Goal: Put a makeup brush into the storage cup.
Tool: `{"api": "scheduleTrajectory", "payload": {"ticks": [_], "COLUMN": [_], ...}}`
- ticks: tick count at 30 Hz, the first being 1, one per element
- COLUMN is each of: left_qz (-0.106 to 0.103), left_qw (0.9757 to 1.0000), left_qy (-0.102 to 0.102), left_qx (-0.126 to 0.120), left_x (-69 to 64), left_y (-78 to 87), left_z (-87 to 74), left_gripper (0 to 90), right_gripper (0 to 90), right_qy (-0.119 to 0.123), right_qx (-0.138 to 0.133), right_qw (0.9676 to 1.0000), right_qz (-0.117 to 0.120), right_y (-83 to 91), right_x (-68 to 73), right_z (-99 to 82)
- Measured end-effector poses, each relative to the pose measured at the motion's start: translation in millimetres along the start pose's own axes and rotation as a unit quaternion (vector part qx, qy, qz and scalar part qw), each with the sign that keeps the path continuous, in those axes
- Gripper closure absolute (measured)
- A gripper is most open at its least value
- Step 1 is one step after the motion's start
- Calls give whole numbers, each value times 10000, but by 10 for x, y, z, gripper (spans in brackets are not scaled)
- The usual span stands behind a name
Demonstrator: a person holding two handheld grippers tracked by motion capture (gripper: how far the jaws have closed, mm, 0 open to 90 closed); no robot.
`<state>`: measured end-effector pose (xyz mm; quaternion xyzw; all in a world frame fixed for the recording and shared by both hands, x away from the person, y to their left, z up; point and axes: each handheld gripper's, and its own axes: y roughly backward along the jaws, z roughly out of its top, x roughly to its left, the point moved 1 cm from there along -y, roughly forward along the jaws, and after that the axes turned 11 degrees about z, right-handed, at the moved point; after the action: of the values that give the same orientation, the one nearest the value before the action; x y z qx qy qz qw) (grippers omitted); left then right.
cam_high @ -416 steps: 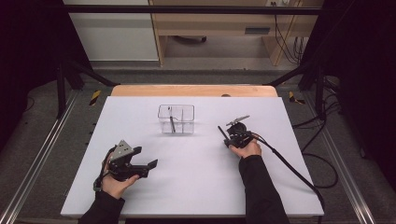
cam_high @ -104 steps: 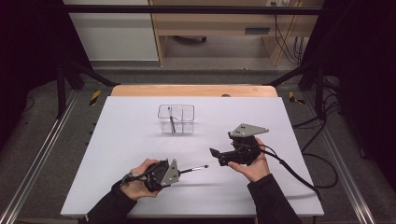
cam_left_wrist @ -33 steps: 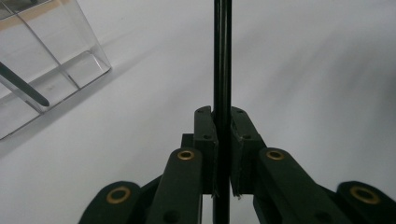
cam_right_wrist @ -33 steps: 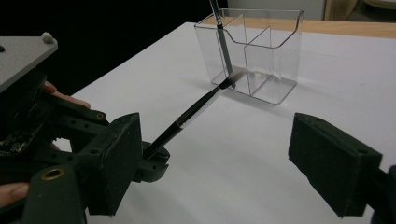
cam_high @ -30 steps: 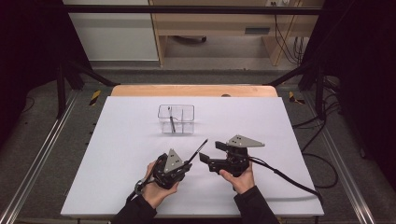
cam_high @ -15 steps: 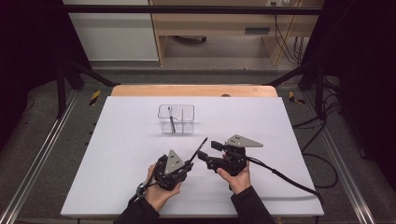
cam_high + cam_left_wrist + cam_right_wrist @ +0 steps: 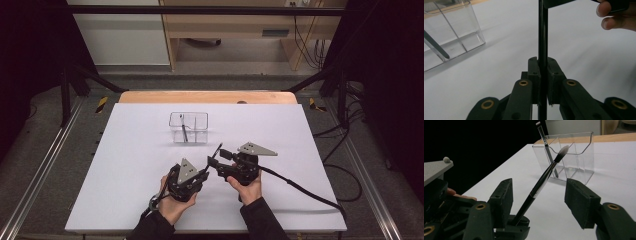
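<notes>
My left gripper [image 7: 204, 172] [image 7: 543, 67] is shut on the black handle of a makeup brush [image 7: 214, 155] [image 7: 543, 30] [image 7: 546, 176]. The brush rises at a slant, its pale bristle tip uppermost. My right gripper [image 7: 216, 159] [image 7: 540, 192] reaches in from the right with one pad on each side of the handle. Its jaws have just been closing, but neither pad touches the brush. A clear divided organizer [image 7: 188, 127] [image 7: 461, 30] [image 7: 581, 152] stands farther back on the table, with a second slim brush [image 7: 184, 131] [image 7: 546, 142] leaning inside it.
The white table top [image 7: 125, 150] spreads wide around both hands. The right gripper's cable [image 7: 300, 187] trails off to the right front. A wooden strip [image 7: 205, 96] edges the far side. Metal rails [image 7: 45, 170] run along the table's sides.
The right gripper has edged left, closer to the brush held by the left gripper. The left hand and brush have stayed where they were.
</notes>
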<state>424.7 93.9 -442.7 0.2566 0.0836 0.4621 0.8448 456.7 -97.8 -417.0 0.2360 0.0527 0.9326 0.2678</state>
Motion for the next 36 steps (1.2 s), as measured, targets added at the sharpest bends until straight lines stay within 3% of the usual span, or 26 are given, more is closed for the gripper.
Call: {"api": "scheduleTrajectory", "payload": {"ticks": [7,25,36], "left_qz": [19,-10,-8], "left_qw": [9999,9999,9999], "left_qy": [149,140,152], "left_qx": [-24,-21,-41], "left_x": [-2,-24,-32], "left_y": [-1,-1,1], "left_z": [28,21,14], "left_gripper": [826,826,826], "right_gripper": [469,705,784], "right_qy": [-134,-374,-462], "right_qx": [-98,-256,-315], "right_qw": [9999,9989,9982], "right_qz": [16,137,237], "right_y": [-19,-50,-52], "right_x": [-8,-12,-6], "right_z": [4,4,7]}}
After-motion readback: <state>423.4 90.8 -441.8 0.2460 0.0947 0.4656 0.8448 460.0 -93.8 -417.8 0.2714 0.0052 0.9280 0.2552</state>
